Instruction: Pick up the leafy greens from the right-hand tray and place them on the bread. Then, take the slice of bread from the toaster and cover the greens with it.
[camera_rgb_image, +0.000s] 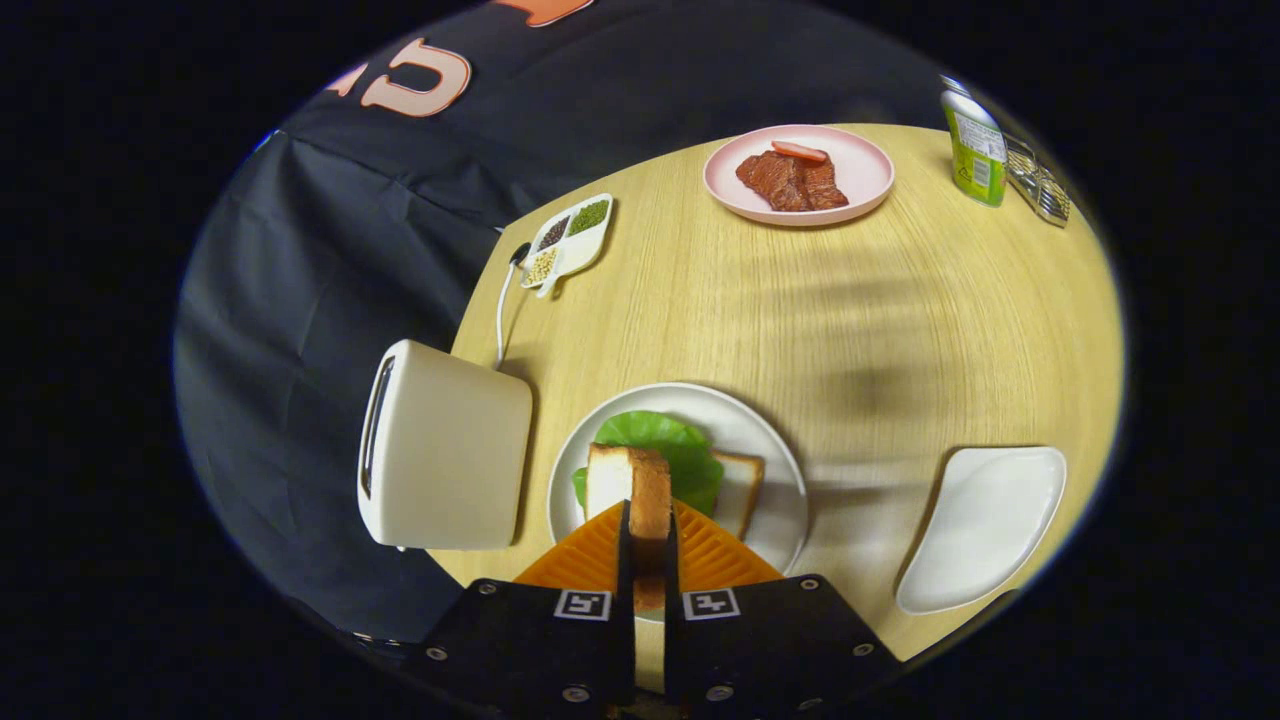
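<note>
From the gripper view, the gripper (650, 540) has both fingers clamped on a slice of bread (632, 492), held on edge just above the plate (770, 440). Right ahead of the fingers the greens (665, 440) already lie on the lower slice (740, 488), so that step looks done. The toaster (445, 445) stands beside the fingers, the emptied tray (985, 525) off on the other side. What's left, I'd say: lay the slice flat over the greens and let go.

No text can be read. The green bottle (975, 148) at the far edge of the desk (900, 320) carries a label, but its print is too small to make out. Each finger of the tool (648, 560) bears a square black-and-white marker, not lettering.
</note>
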